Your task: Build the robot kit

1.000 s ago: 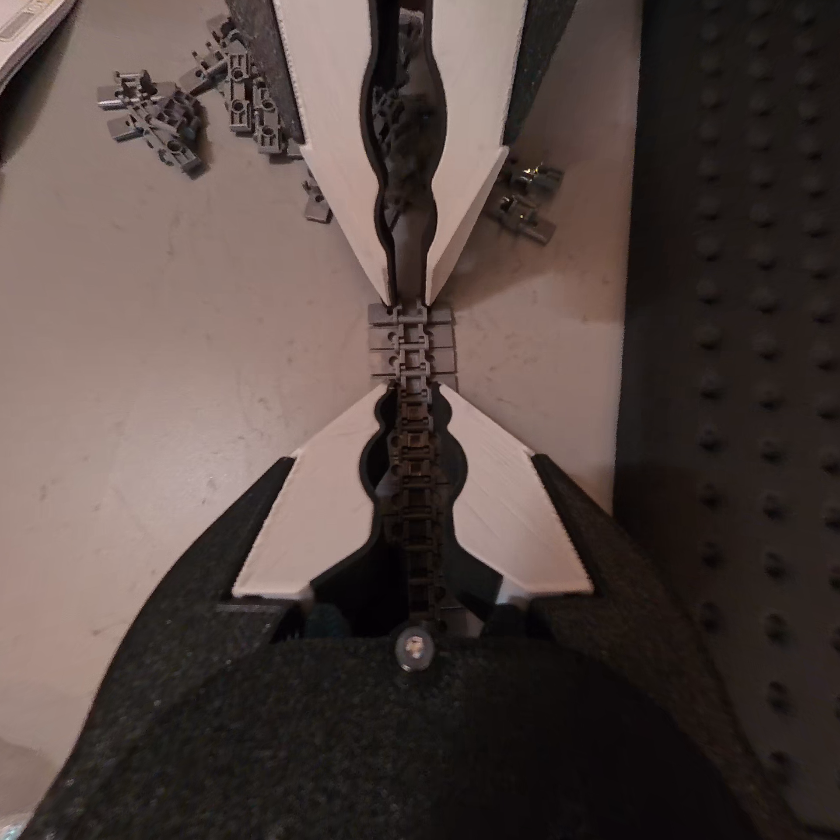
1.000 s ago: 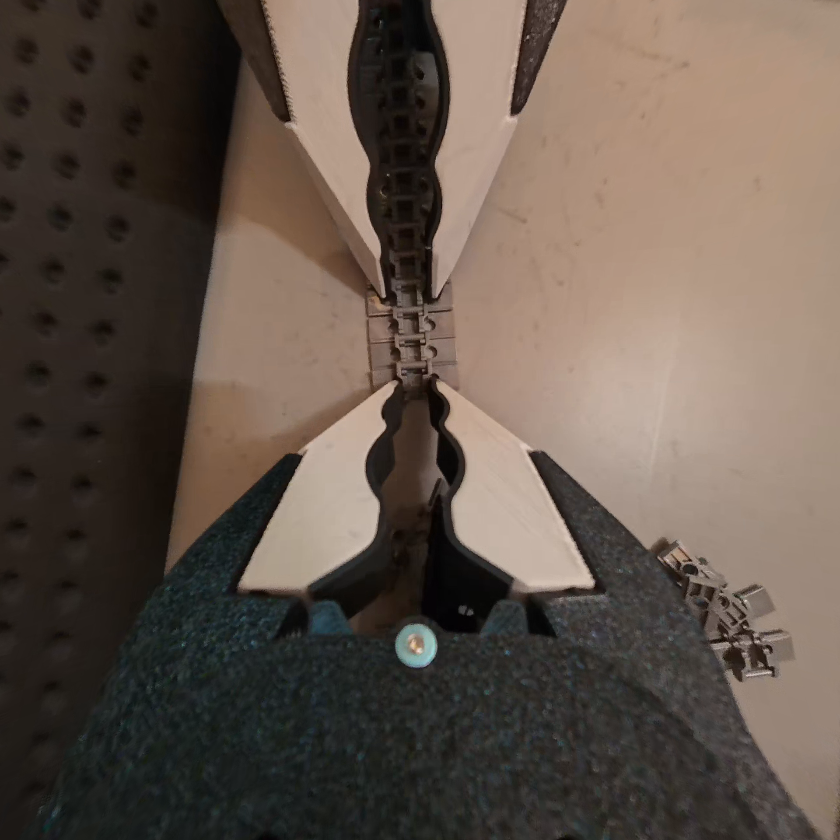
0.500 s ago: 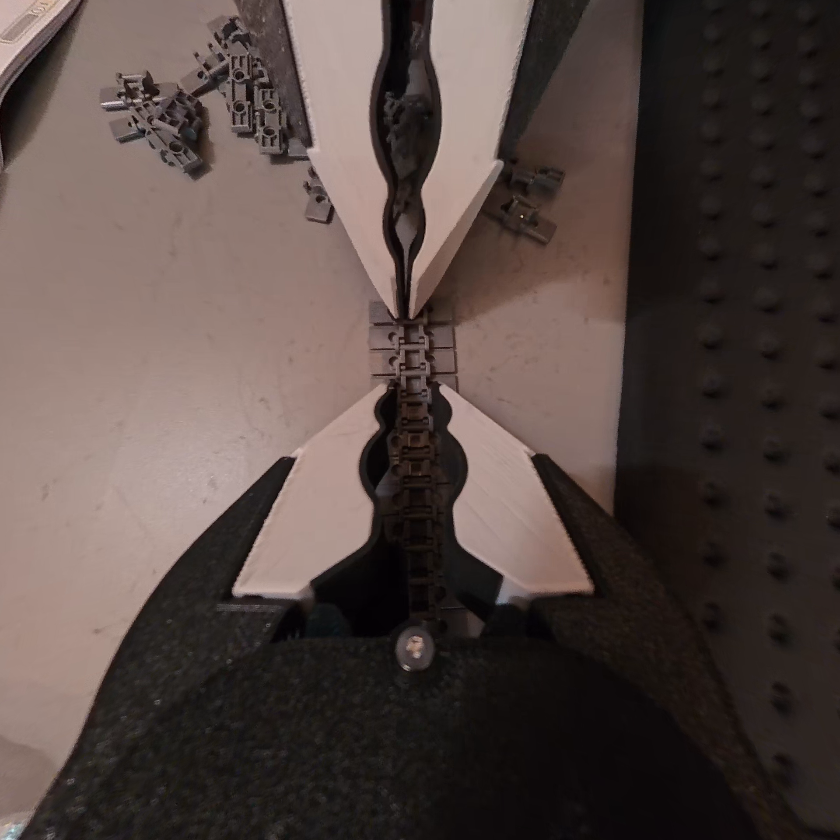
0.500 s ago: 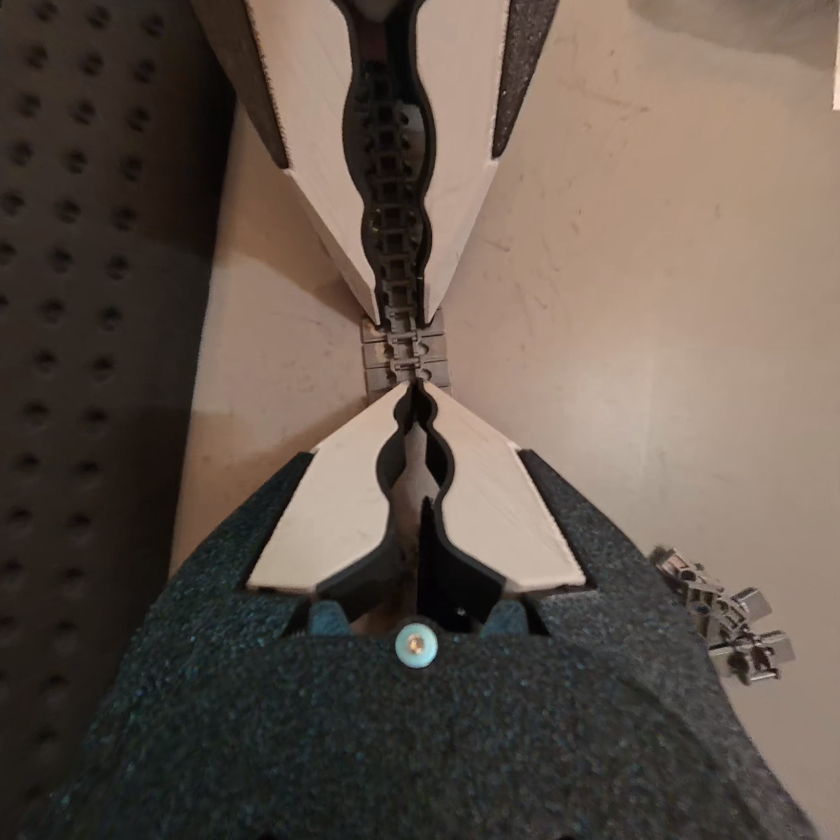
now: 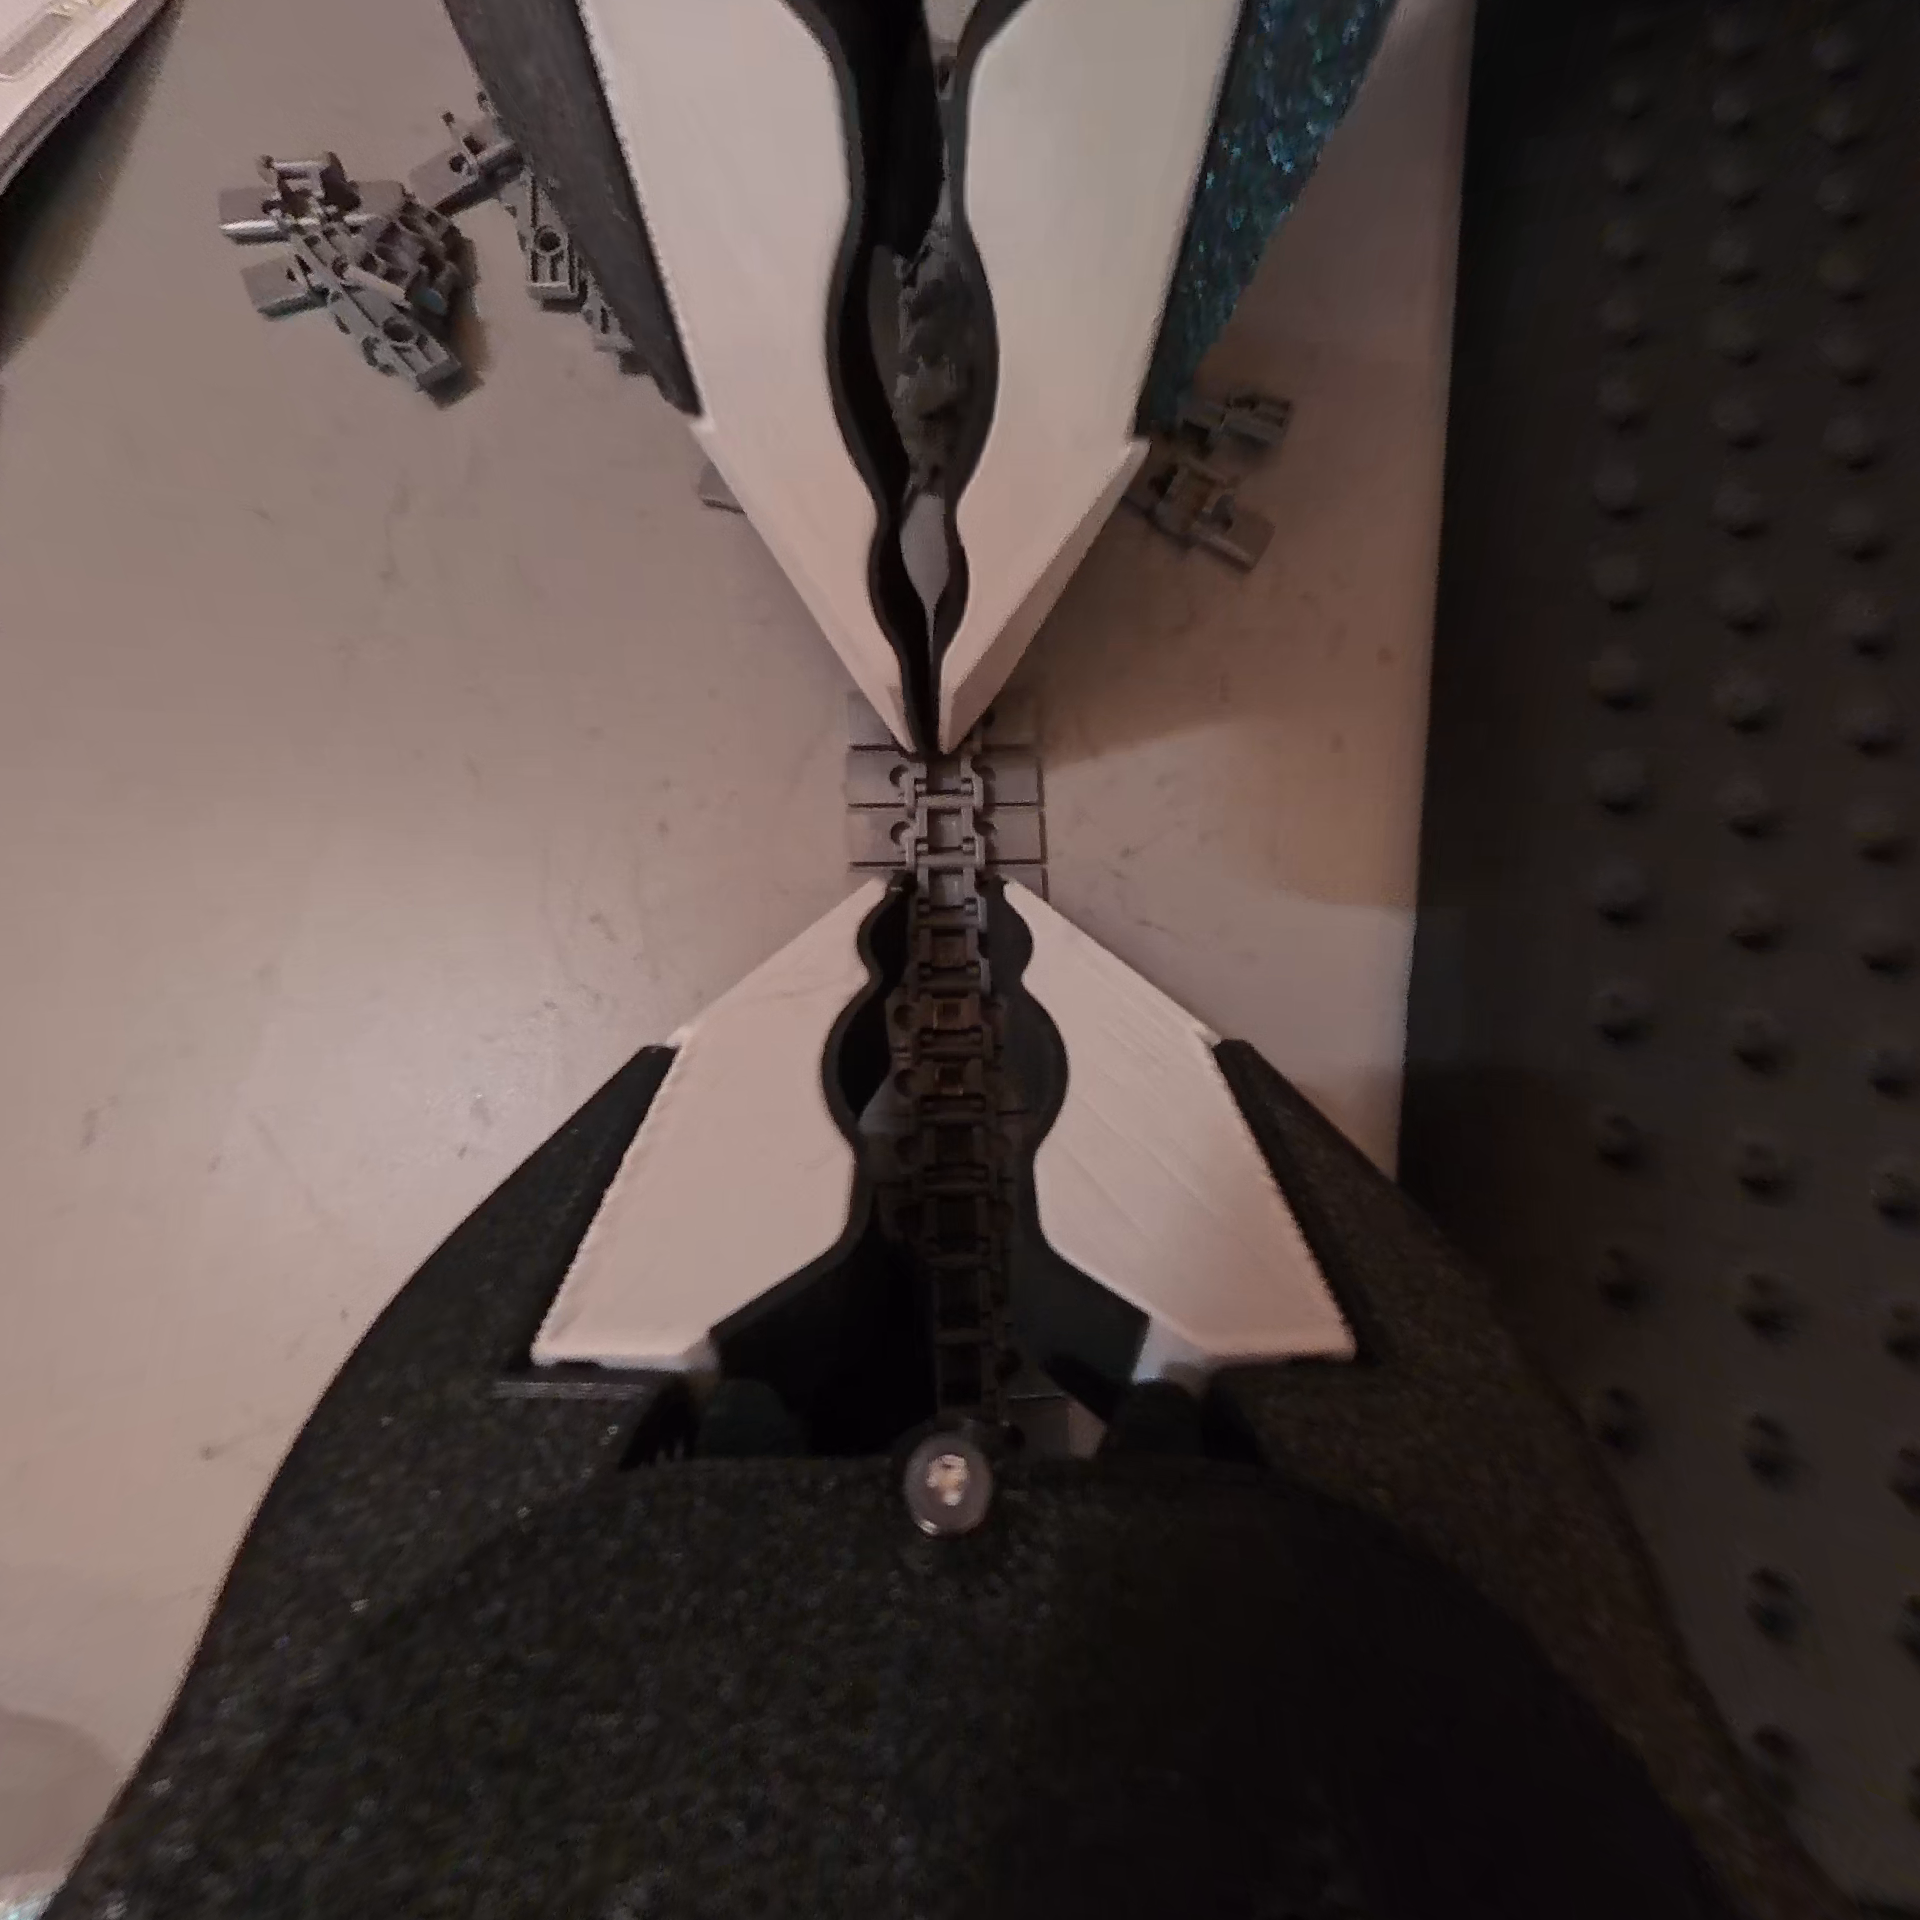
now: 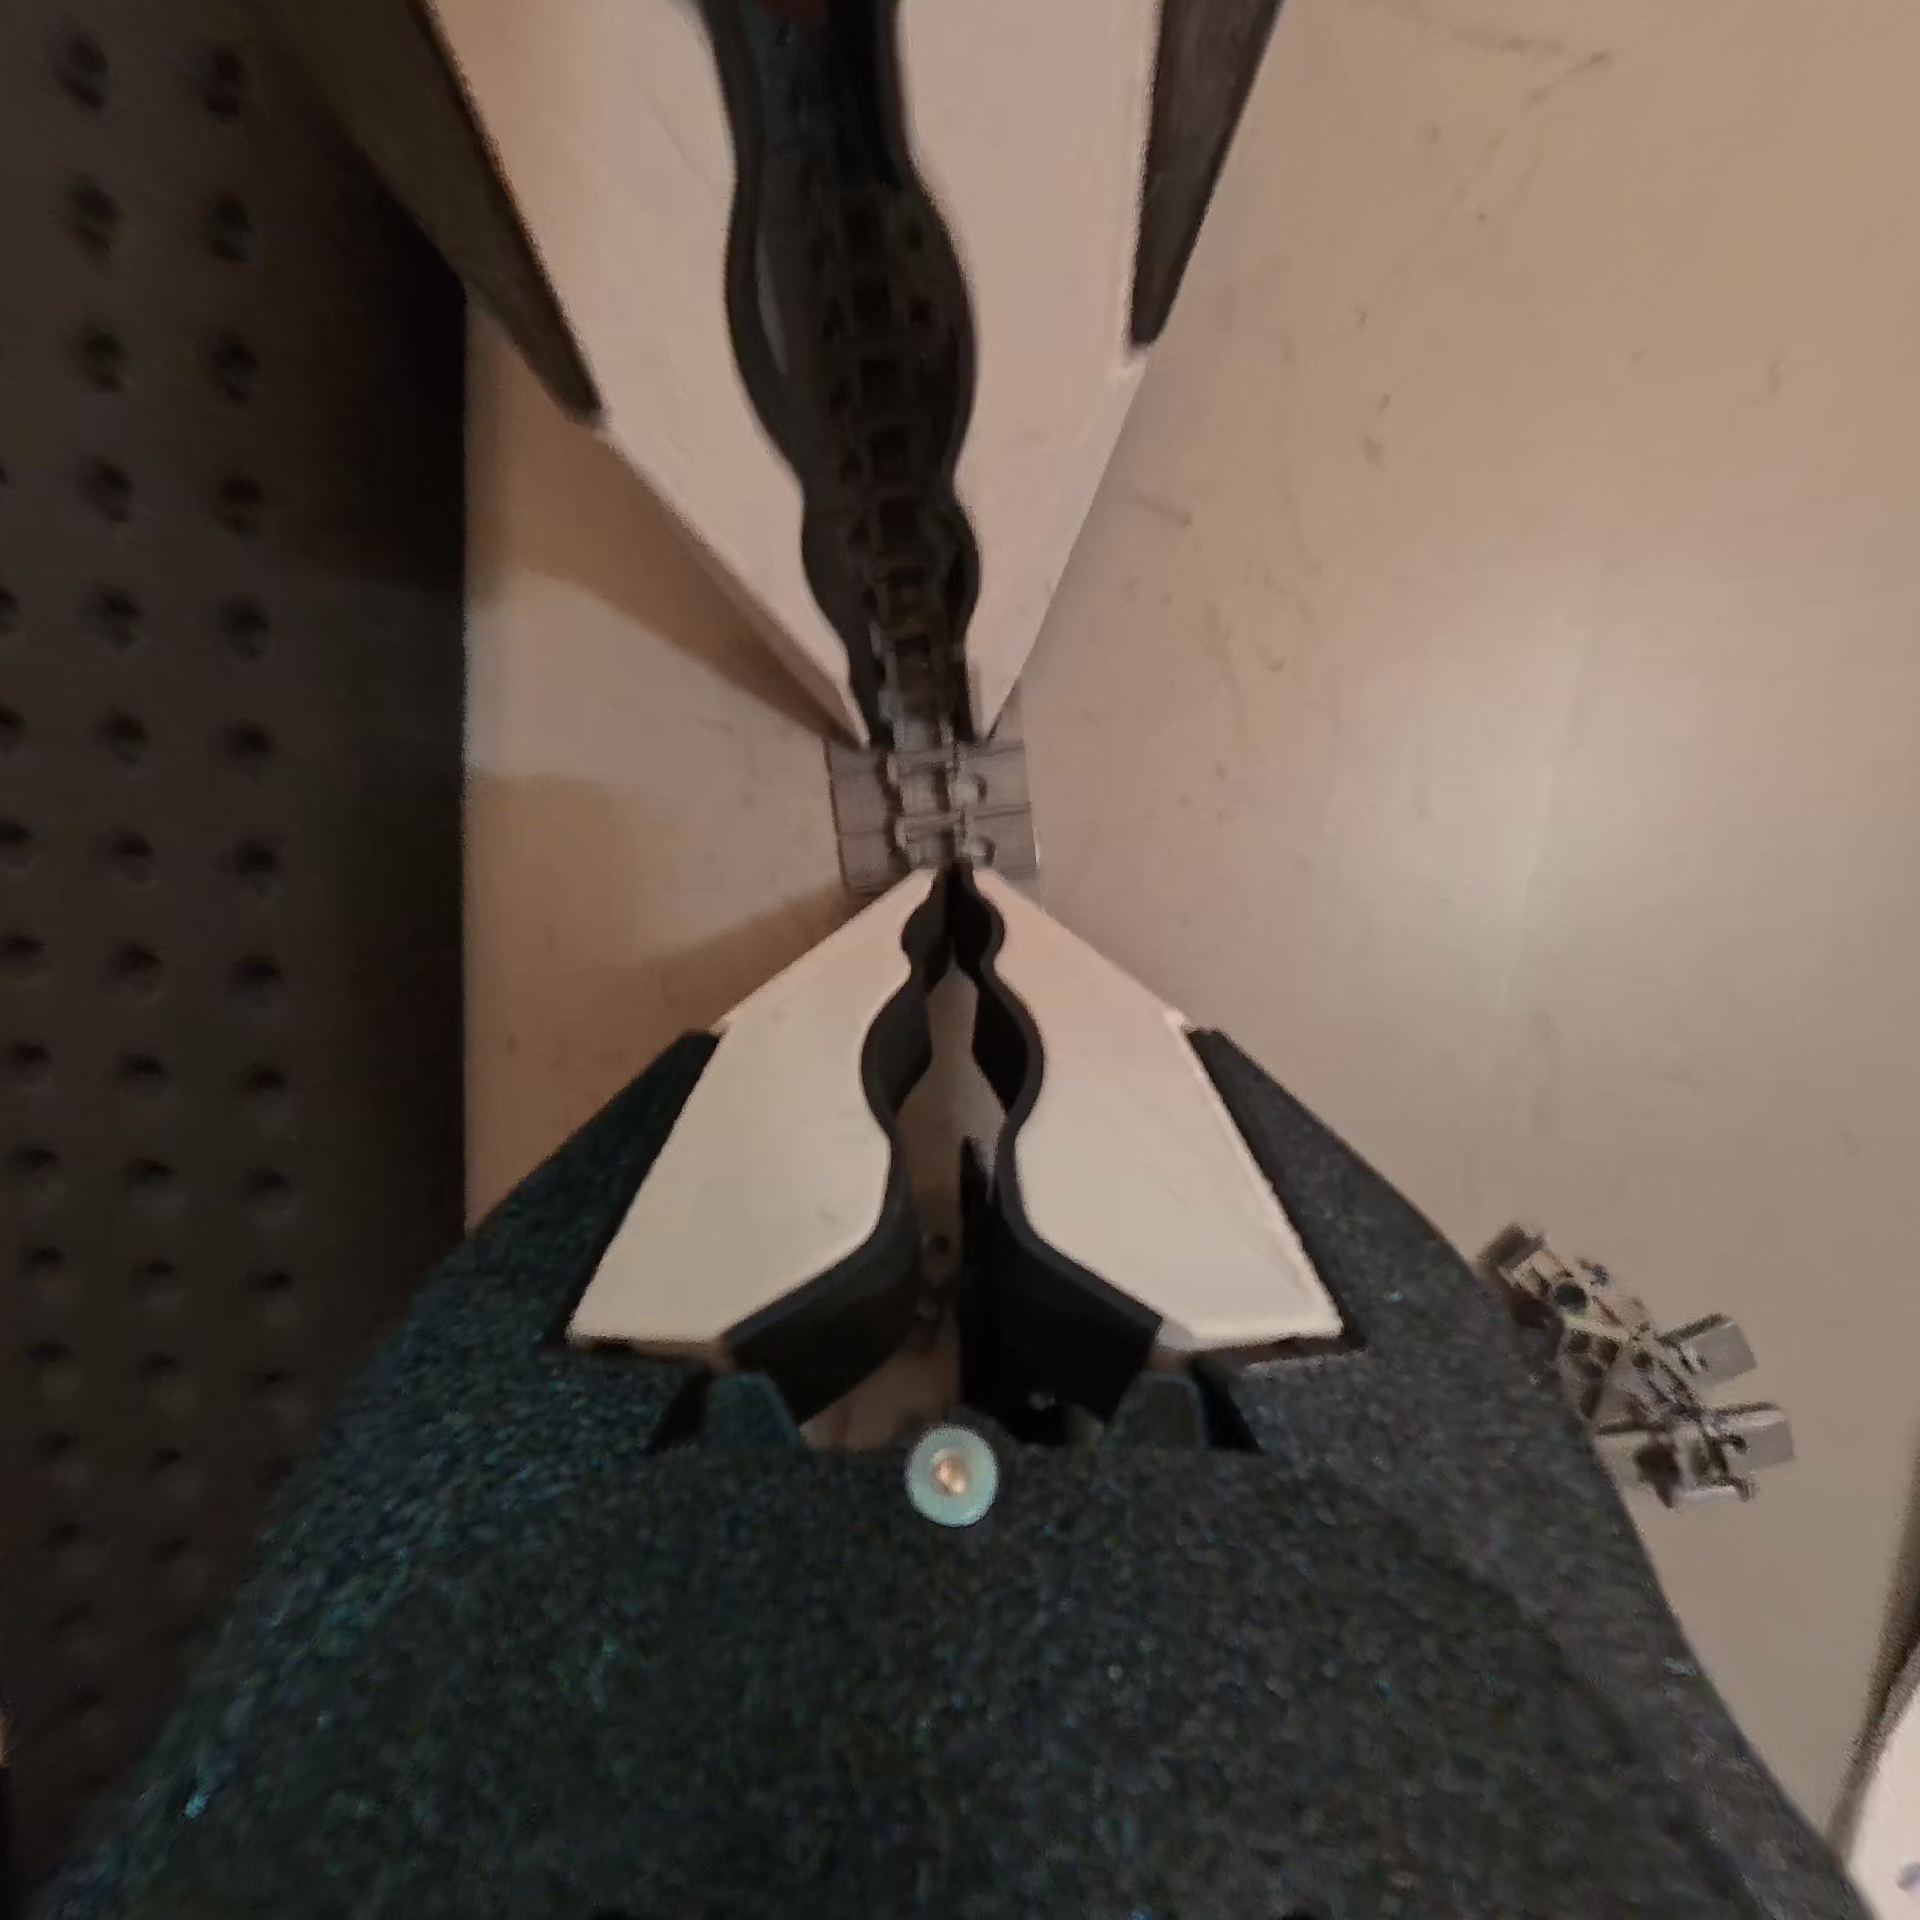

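A grey chain of track links [image 5: 945,810] stretches between my two grippers above a beige tabletop [image 5: 364,831]. My left gripper [image 5: 948,888] is shut on the chain, most of which runs back between its white fingers. My right gripper [image 6: 951,883] faces it tip to tip and is shut on the chain's end link [image 6: 935,805]. About three links show between the two sets of tips. The right gripper also shows at the top of the left wrist view [image 5: 928,727]. The left gripper shows at the top of the right wrist view [image 6: 920,717].
Loose grey track links lie on the table behind the right gripper [image 5: 353,275], [image 5: 1205,488] and beside it [image 6: 1642,1382]. A dark studded baseplate [image 5: 1683,831] borders the work spot along one side [image 6: 208,727]. A paper corner [image 5: 62,73] lies far left. Both grippers' tips are close together, under 4 cm apart.
My right gripper's fingers were apart around the chain's end a second ago and have closed on it. It has moved closer to the left gripper. The left gripper has kept its hold.
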